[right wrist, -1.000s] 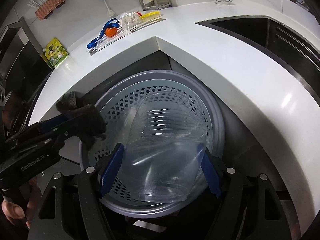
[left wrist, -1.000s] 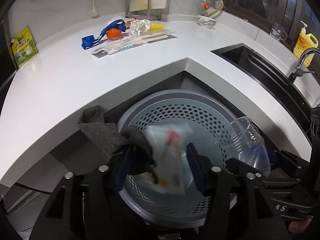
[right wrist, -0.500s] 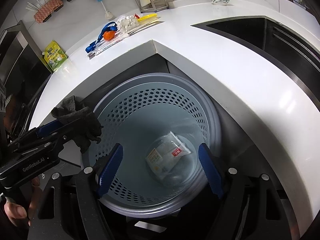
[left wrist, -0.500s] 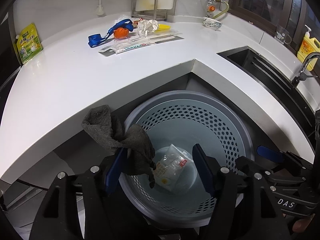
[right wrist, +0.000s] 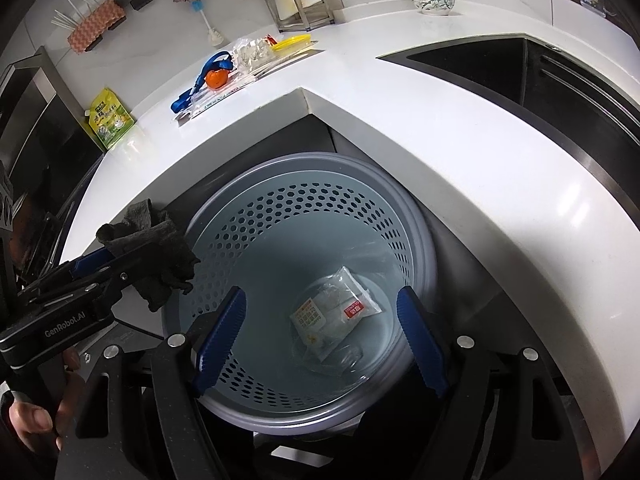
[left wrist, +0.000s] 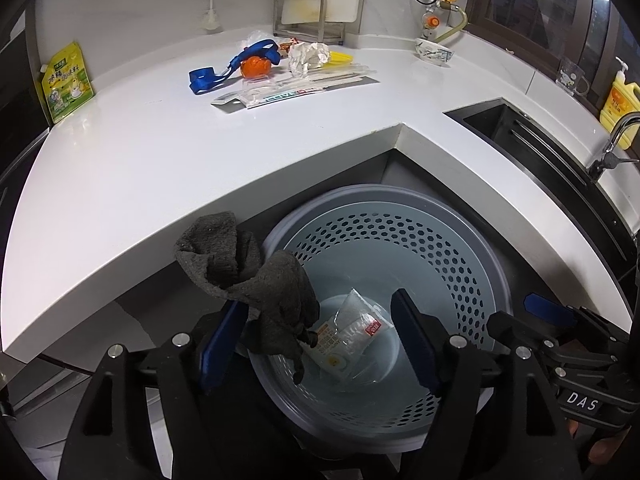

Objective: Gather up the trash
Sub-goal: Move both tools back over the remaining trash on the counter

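Note:
A grey perforated trash basket point(left wrist: 492, 264) point(right wrist: 424, 240) stands below the inner corner of the white counter. On its bottom lie a clear printed packet point(left wrist: 352, 332) point(right wrist: 332, 316) and a crushed clear plastic cup point(right wrist: 344, 356). My left gripper point(left wrist: 316, 320) point(right wrist: 100, 260) hangs over the basket's left rim, its jaws opening. A dark grey cloth point(left wrist: 248, 272) point(right wrist: 156, 248) is draped over its left finger, not pinched between the pads. My right gripper point(right wrist: 320, 296) point(left wrist: 540, 308) is open above the basket, with nothing between its fingers. More trash point(left wrist: 280, 68) point(right wrist: 224, 76) lies far back on the counter.
The counter pile holds a blue lanyard point(left wrist: 224, 72), an orange point(left wrist: 256, 66), crumpled paper point(left wrist: 308, 54) and flat wrappers. A green-yellow pouch point(left wrist: 66, 80) stands at the left wall. A dark sink point(left wrist: 532, 140), a bowl point(left wrist: 434, 50) and a yellow soap bottle point(left wrist: 620, 100) are to the right.
The packet dropped out of my left gripper and the clear cup out of my right; both now lie in the basket. The left jaws have widened, and the cloth still hangs there.

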`<state>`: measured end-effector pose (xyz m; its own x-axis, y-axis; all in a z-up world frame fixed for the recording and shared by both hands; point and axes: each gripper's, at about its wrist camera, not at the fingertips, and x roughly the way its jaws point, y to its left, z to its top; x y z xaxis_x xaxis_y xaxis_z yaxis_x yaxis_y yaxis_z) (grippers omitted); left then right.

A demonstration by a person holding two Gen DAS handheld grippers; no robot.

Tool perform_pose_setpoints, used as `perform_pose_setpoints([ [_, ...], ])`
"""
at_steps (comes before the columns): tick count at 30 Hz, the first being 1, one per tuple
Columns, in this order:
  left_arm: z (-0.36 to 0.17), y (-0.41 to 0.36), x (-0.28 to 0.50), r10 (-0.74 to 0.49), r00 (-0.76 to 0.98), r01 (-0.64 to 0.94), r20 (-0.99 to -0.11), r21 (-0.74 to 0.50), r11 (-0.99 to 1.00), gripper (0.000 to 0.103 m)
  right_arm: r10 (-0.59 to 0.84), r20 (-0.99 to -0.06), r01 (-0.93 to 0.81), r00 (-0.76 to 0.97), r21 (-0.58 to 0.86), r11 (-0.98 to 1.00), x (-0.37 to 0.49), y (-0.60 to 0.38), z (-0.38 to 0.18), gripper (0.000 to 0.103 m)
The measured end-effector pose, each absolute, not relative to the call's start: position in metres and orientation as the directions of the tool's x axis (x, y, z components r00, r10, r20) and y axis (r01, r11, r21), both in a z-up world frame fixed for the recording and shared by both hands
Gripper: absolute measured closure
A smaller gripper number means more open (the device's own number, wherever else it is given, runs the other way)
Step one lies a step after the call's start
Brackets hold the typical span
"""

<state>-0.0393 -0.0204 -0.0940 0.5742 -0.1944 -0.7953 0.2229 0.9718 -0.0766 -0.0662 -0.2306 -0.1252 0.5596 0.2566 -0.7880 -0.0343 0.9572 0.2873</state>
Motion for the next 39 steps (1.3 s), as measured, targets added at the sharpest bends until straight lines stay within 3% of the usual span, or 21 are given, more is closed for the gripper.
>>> perform_pose_setpoints([
  [17, -0.045, 0.001, -0.017, -0.163, 0.682, 0.18, -0.713, -0.053, 0.982, 0.017, 0.255, -0.725, -0.053, 0.639, 0.29, 0.956, -0.049, -0.225, -0.08, 0.029],
  [28, -0.019, 0.045, 0.042, -0.1, 0.754, 0.093, -0.649, -0.045, 0.995, 0.016, 0.241, -0.709, -0.072, 0.662, 0.259, 0.963, 0.01, -0.208, -0.062, 0.029],
  [39, -0.019, 0.08, 0.073, -0.069, 0.757, 0.036, -0.649, -0.064, 0.997, 0.016, 0.239, -0.721, -0.085, 0.651, 0.244, 0.966, 0.03, -0.197, -0.062, 0.029],
])
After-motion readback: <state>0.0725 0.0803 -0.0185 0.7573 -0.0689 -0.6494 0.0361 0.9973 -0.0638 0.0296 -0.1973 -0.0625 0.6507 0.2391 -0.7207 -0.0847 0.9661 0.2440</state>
